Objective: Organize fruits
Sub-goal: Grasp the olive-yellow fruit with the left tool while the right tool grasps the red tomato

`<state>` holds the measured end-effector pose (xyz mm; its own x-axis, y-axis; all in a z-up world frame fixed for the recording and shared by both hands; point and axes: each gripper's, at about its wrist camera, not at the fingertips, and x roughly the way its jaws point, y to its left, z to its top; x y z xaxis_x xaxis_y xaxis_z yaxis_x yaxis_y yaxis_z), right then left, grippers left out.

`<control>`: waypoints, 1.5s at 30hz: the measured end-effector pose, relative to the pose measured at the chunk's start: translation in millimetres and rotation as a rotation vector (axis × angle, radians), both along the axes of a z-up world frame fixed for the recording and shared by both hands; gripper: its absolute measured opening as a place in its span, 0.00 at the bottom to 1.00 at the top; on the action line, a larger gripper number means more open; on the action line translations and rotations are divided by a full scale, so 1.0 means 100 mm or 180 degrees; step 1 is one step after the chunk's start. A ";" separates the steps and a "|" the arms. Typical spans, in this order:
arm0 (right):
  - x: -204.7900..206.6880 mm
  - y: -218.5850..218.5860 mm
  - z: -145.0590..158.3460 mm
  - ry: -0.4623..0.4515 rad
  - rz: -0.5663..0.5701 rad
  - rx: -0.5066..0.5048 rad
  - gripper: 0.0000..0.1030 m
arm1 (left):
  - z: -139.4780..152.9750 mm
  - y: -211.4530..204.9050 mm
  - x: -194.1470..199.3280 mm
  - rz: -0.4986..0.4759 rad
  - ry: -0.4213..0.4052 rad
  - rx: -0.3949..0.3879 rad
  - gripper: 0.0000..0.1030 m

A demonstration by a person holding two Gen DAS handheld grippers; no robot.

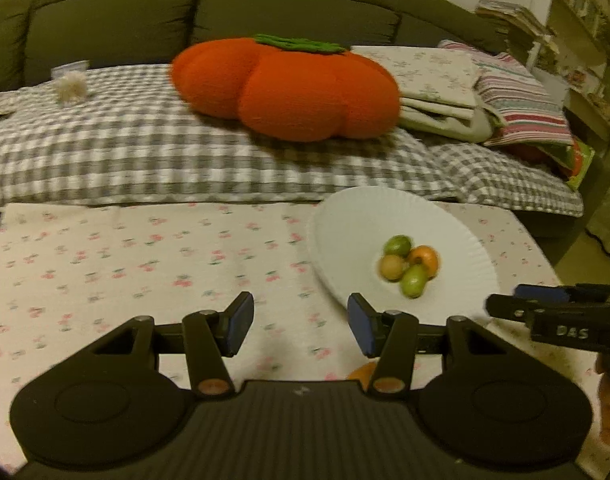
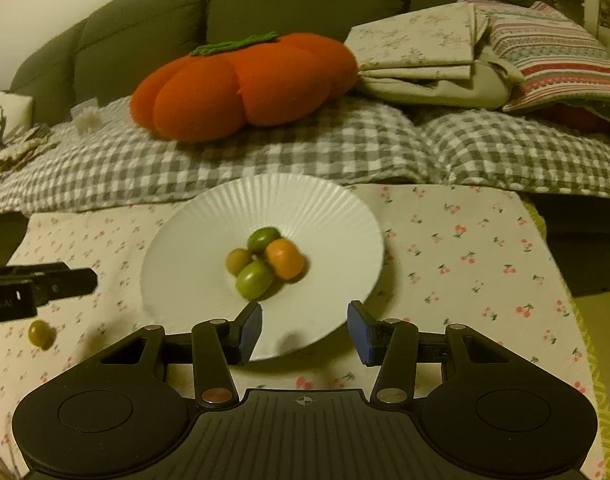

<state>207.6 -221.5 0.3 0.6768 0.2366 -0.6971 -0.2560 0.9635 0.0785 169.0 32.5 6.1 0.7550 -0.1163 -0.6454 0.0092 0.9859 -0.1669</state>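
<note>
Cherry-print cloth (image 2: 465, 240), green fruit (image 2: 254, 279) angled up-right

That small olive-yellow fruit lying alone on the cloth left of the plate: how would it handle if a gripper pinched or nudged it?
The loose fruit looks round and smooth, so a nudge would probably roll it across the tablecloth. It is small beside the open left gripper, so an off-centre pinch might squirt it out. It likely weighs little, like the four fruits on the plate.

A big green sofa (image 1: 117, 12) stands behind the worktop (image 1: 105, 264), against a pale wall. A grey checked blanket (image 1: 125, 152) covers its seat. An orange pumpkin cushion (image 1: 289, 88) and folded cloths (image 1: 437, 80) lie there. The light is dim and yellow.
</note>
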 end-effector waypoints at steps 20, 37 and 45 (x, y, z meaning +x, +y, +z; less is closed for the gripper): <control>-0.72 0.50 0.02 0.0071 0.0587 0.0113 0.55 | -0.07 0.69 -0.53 0.0570 0.0298 -0.0032 0.64; -0.86 0.69 -0.23 0.0217 0.0860 -0.0010 0.56 | -0.57 0.61 -0.25 0.0602 0.0650 0.0191 0.55; -0.82 0.68 -0.29 0.0261 0.0846 -0.0048 0.56 | -0.65 0.69 -0.17 0.0673 0.0631 0.0189 0.33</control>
<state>125.9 -153.1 -28.9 0.5336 0.3874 -0.7518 -0.4932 0.8647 0.0955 152.2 101.5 -58.8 0.6169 0.0724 -0.7837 -0.2244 0.9706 -0.0870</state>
